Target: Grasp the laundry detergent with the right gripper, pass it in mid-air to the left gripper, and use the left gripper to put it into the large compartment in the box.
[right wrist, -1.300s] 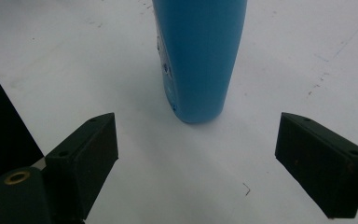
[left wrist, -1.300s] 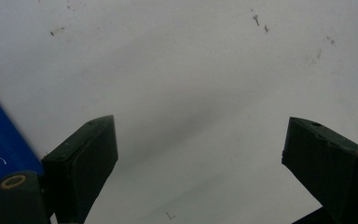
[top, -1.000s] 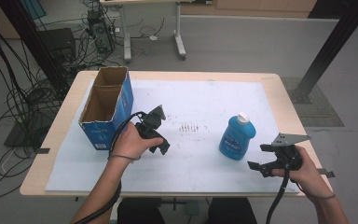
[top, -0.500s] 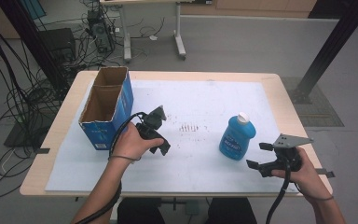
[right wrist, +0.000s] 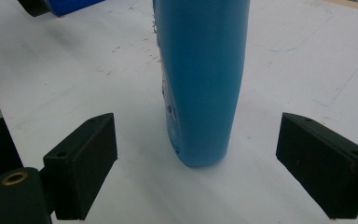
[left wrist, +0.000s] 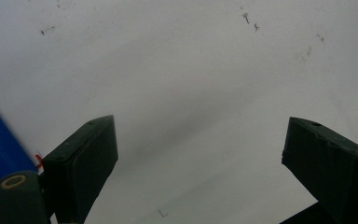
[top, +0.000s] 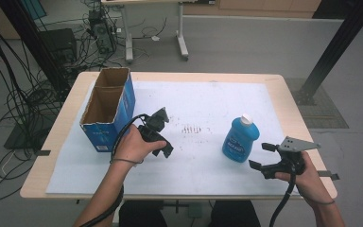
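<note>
High view: one blue bottle (top: 239,140) stands upright on the white sheet (top: 208,94), and one open cardboard box (top: 108,108) sits well left of it. My right gripper (top: 263,156) waits just right of the bottle, jaws wide, holding nothing. My left gripper (top: 164,133), between box and bottle, is spread wide too, empty. Right gripper view crops the bottle's cap. Grey floor and cables surround the table (top: 293,113).

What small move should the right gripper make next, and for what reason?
Probably ease the right gripper forward until its jaws stand on both sides of the blue bottle. The jaws are open and aimed at the upright bottle, which stands just ahead of them, untouched, on the white sheet.
</note>
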